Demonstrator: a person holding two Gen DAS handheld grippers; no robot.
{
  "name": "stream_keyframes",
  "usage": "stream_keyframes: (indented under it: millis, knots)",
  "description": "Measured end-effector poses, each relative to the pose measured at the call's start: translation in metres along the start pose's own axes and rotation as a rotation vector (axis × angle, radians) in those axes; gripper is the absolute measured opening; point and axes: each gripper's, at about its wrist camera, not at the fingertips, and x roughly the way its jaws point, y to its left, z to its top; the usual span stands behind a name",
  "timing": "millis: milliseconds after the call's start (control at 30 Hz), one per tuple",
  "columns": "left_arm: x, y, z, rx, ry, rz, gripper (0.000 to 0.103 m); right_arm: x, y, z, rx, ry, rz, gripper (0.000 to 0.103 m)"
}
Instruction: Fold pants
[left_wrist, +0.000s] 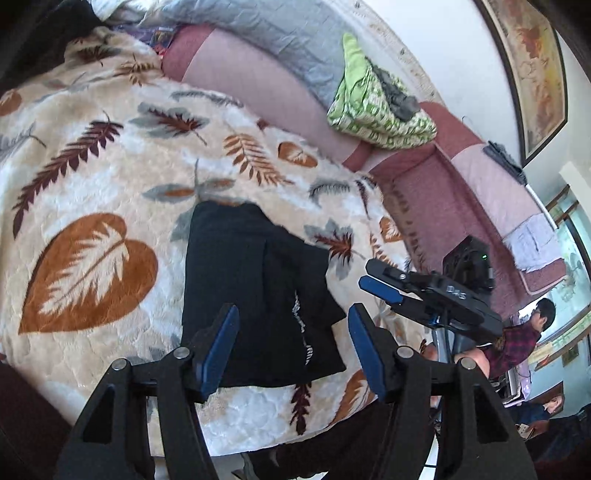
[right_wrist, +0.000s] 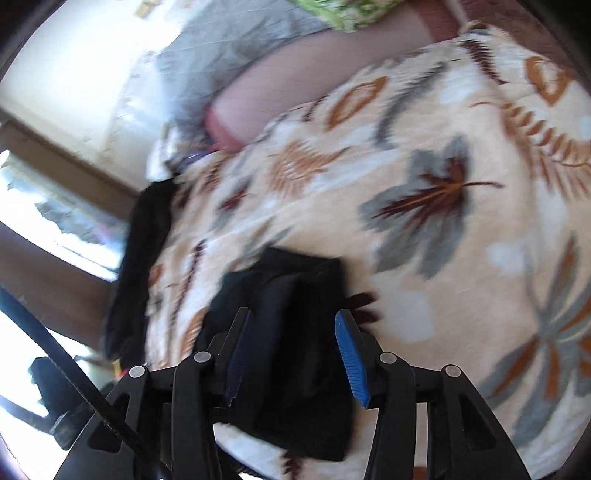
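Observation:
Black pants (left_wrist: 255, 295) lie folded into a compact rectangle on a cream leaf-patterned blanket (left_wrist: 92, 177). My left gripper (left_wrist: 291, 321) is open above the near part of the pants, holding nothing. The right gripper (left_wrist: 373, 278) shows in the left wrist view to the right of the pants, off their edge, and looks nearly closed there. In the blurred right wrist view the right gripper (right_wrist: 293, 328) is open over the folded pants (right_wrist: 295, 354), empty, on the same blanket (right_wrist: 461, 277).
A pink sofa back (left_wrist: 258, 85) runs behind the blanket with a grey quilt (left_wrist: 280, 33) and a green patterned bundle (left_wrist: 373, 107). Another dark garment (right_wrist: 144, 266) lies at the blanket's left edge. A person in a plaid shirt (left_wrist: 517, 339) sits at right.

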Motion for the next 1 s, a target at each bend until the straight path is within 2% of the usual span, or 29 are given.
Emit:
stream_keyframes:
  millis: [33,67,200,233,267,300,367,467,567,700,833,867,933,1000]
  knots:
    - [0.002,0.0,-0.001,0.0,0.007,0.007,0.06,0.007,0.01,-0.005,-0.024,0.019,0.032,0.062]
    - [0.003,0.001,-0.002,0.002,0.009,0.012,0.06,0.015,0.017,-0.01,-0.04,0.042,0.025,0.071]
    - [-0.007,0.004,-0.003,0.019,-0.017,0.037,0.061,0.056,0.033,-0.026,-0.093,0.123,-0.113,0.072]
    - [-0.009,0.005,-0.002,0.02,-0.025,0.043,0.061,0.063,0.031,-0.03,-0.086,0.125,-0.124,0.072]
    - [-0.01,0.007,-0.001,0.019,-0.028,0.049,0.061,0.067,0.03,-0.034,-0.069,0.113,-0.113,0.068]
    - [-0.01,0.009,0.0,0.017,-0.028,0.053,0.061,0.07,0.03,-0.035,-0.058,0.103,-0.085,0.044]
    - [-0.008,0.011,0.002,0.013,-0.025,0.06,0.061,0.074,0.03,-0.036,-0.041,0.115,-0.004,0.01]
    - [-0.004,0.011,0.007,0.019,-0.024,0.068,0.061,0.06,0.031,-0.036,-0.037,0.068,0.056,0.007]
    - [0.002,0.004,0.012,0.047,-0.025,0.063,0.062,0.034,0.027,-0.029,-0.022,-0.002,0.064,0.005]
    - [0.023,-0.011,0.015,0.11,-0.002,0.047,0.065,0.011,0.015,-0.023,-0.009,-0.05,0.018,0.005]
    - [0.067,-0.017,0.008,0.156,0.093,0.051,0.066,0.02,-0.004,-0.028,0.01,-0.014,-0.063,0.004]
    - [0.078,-0.016,0.004,0.175,0.107,0.074,0.066,0.024,-0.008,-0.031,0.011,-0.006,-0.084,0.004]
    - [0.094,-0.012,-0.003,0.202,0.12,0.126,0.066,0.031,-0.016,-0.036,0.023,0.011,-0.11,0.004]
    - [0.1,-0.006,-0.008,0.198,0.119,0.124,0.07,0.039,-0.022,-0.037,0.04,0.024,-0.115,0.005]
